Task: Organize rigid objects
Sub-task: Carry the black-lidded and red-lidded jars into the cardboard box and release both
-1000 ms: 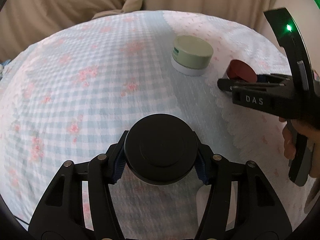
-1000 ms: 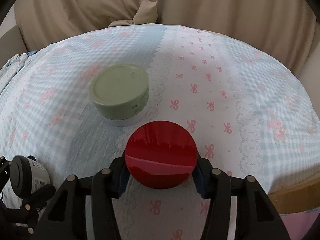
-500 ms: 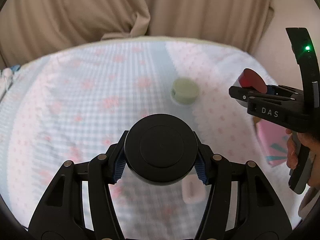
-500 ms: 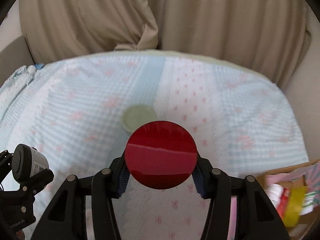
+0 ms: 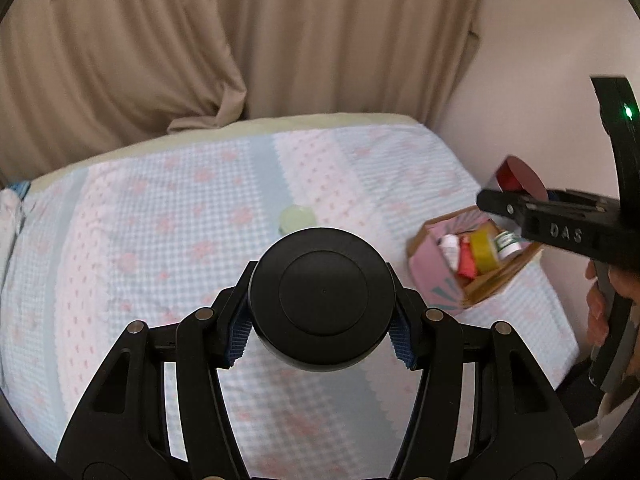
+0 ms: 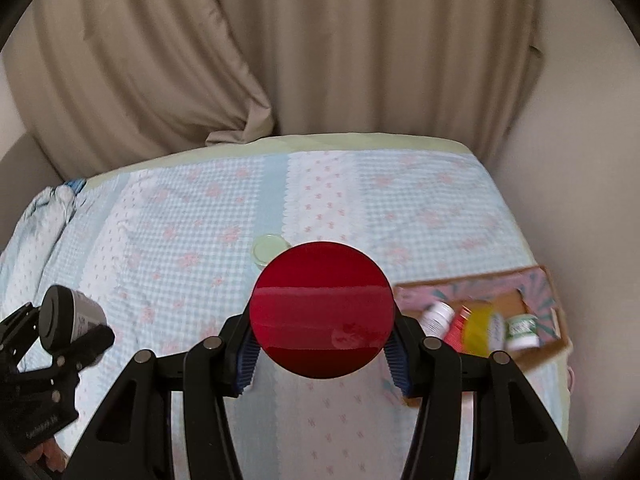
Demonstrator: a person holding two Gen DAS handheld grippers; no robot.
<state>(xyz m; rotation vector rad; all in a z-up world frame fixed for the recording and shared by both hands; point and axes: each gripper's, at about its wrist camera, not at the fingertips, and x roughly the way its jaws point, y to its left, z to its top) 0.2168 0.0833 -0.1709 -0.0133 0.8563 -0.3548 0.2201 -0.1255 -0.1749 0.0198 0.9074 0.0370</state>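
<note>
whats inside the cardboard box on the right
The cardboard box holds a white bottle, a red item, a yellow container and a green-labelled jar. Anything beneath them is hidden, and blur hides their labels.

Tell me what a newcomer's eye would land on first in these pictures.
First, the two round lids filling the near foreground: a glossy red-lidded jar clamped in the right gripper, and a black-lidded jar clamped in the left gripper. Next, the open cardboard box of small containers at the bed's right edge, and a lone pale green jar mid-quilt.
</note>
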